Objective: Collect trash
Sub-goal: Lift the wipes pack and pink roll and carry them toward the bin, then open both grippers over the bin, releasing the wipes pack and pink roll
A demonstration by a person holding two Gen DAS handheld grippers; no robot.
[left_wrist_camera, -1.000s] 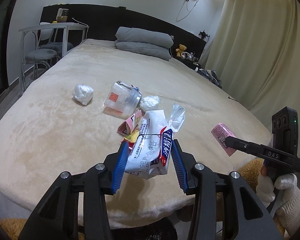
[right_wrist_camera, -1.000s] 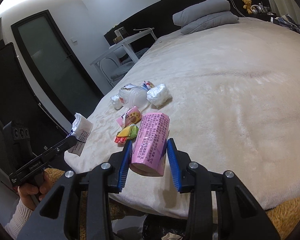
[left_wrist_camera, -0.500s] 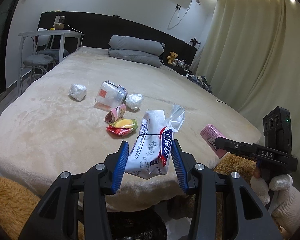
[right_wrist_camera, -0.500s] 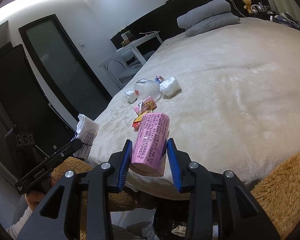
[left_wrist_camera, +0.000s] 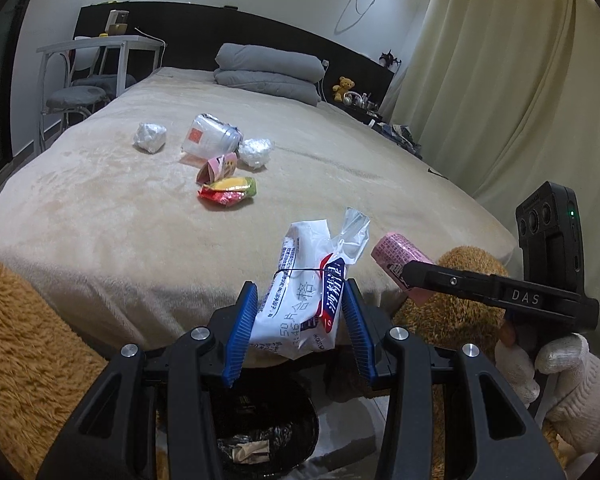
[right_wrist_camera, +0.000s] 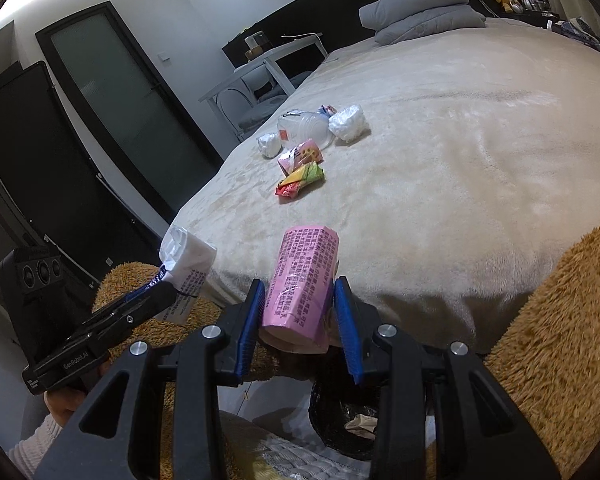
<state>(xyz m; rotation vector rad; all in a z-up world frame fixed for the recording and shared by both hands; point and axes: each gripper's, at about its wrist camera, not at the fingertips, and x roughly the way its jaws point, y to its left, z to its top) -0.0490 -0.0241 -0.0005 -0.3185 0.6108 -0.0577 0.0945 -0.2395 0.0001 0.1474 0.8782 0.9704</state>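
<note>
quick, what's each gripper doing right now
left gripper: closed on the white wipes packet.
right gripper: closed on the pink packet.

A wide bed covered with a plush beige blanket (left_wrist_camera: 120, 208) carries everything. Near its middle lies a loose cluster: a crumpled white tissue ball (left_wrist_camera: 150, 137) on the left, apart from the rest; a clear crushed plastic container with an orange square label (left_wrist_camera: 211, 139); a second crumpled white wad (left_wrist_camera: 255, 152) just beside it; a folded pink snack wrapper (left_wrist_camera: 216, 167); and a red, yellow and green foil wrapper (left_wrist_camera: 228, 193) closest to the foot. Two stacked grey pillows (left_wrist_camera: 270, 72) rest at the head.
</note>
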